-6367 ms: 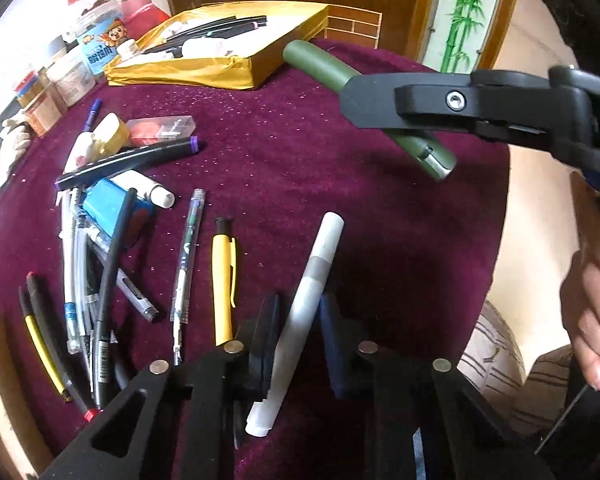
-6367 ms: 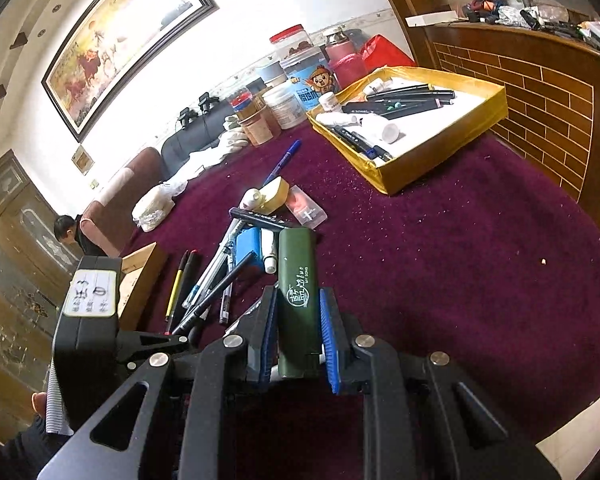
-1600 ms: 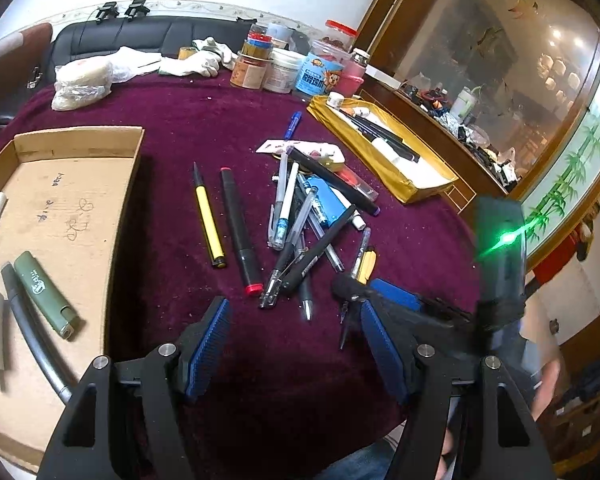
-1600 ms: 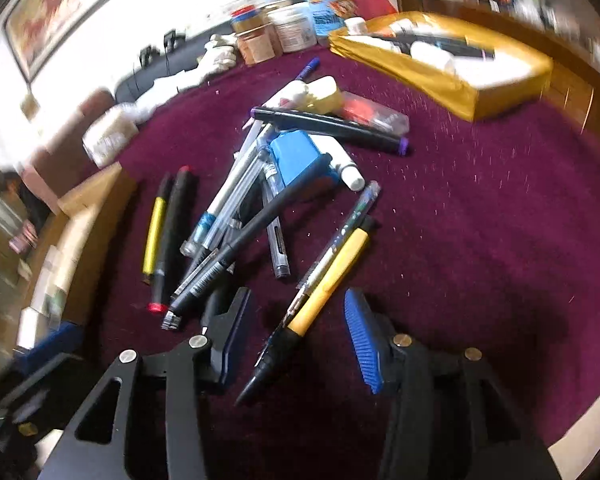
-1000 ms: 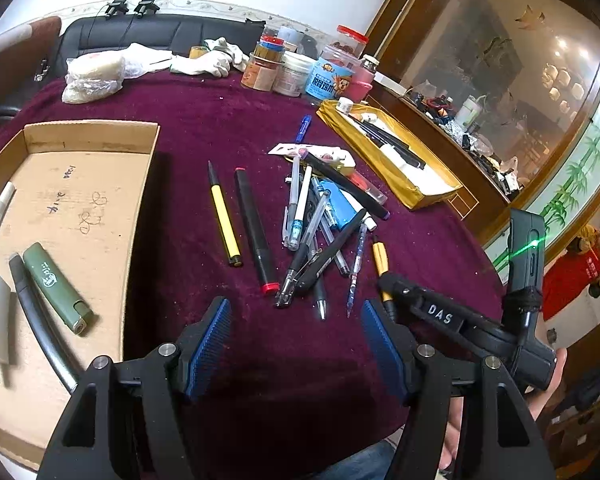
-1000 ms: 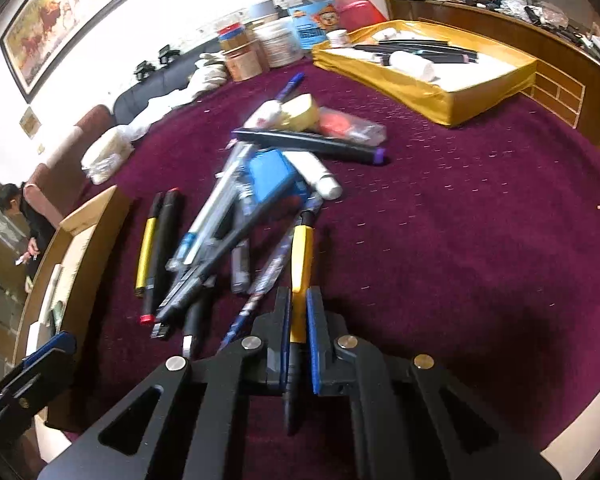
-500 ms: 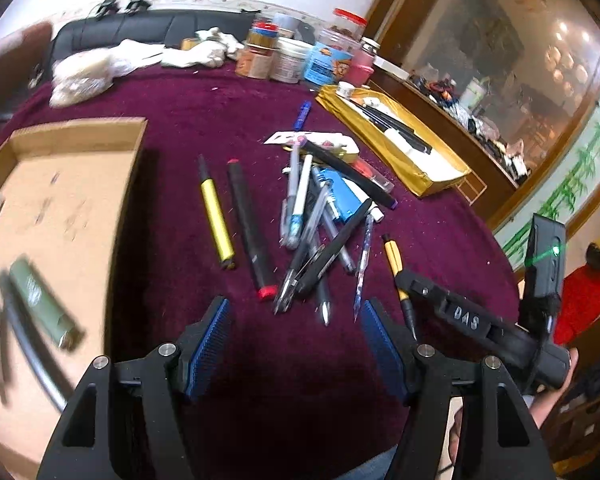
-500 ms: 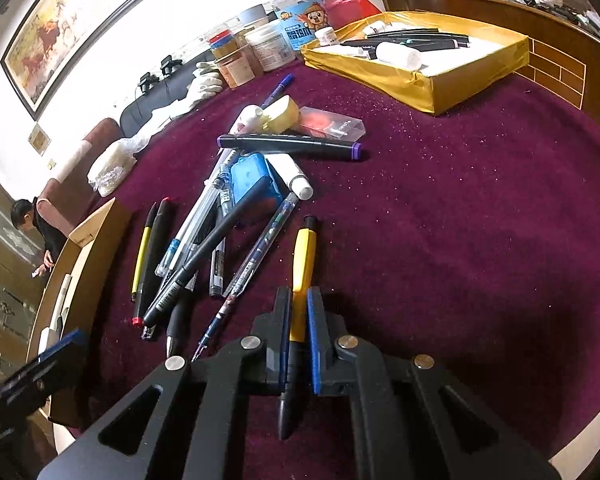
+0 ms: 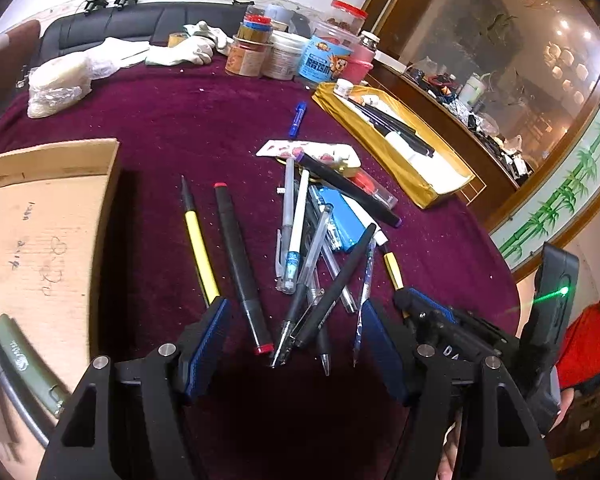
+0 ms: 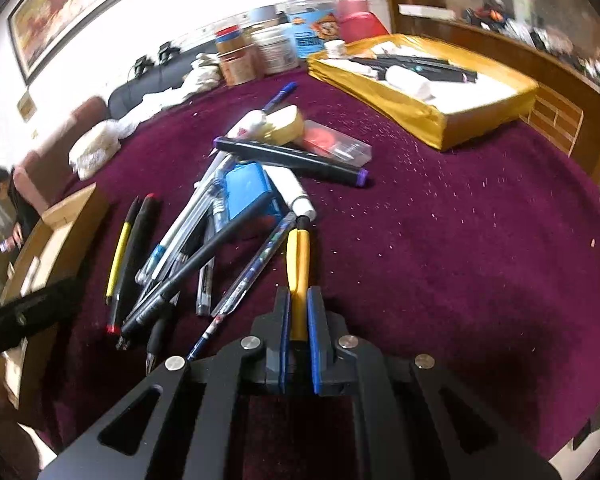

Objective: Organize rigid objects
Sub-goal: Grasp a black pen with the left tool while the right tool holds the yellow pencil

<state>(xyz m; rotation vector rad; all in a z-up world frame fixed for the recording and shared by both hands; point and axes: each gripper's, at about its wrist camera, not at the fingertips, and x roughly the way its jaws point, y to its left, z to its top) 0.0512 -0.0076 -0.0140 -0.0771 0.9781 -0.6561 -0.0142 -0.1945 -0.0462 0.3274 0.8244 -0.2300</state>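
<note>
Left gripper (image 9: 294, 344) stands wide, its blue pads on either side of the near tips of a loose pile of pens (image 9: 320, 248), holding nothing. From the left wrist view the pile lies mid-table on the maroon cloth (image 9: 180, 120). A yellow-and-black pen (image 9: 198, 246) and a black marker with red ends (image 9: 238, 268) lie side by side just left of the pile, apart from it. Beyond them a cardboard tray (image 9: 56, 152) sits at the table's left edge, with a green tube (image 9: 24, 360) in its near corner. A gold tray (image 9: 428, 190) of markers sits along the far right edge. Bare cloth shows between the pile and the cardboard tray, and toward the jars (image 9: 284, 56) at the far edge. The right gripper (image 9: 428, 312) sits at the near right, by the table's rim.

From the right wrist view, the right gripper (image 10: 298, 320) is pinched narrow on a yellow pen (image 10: 298, 260), which points away toward the pile (image 10: 220, 220). A long black marker with purple ends (image 10: 292, 156) lies across the pile's far side. To the right of the yellow pen the cloth (image 10: 460, 260) runs bare to the table's curved right edge and to the gold tray (image 10: 420, 112) at the far right.
</note>
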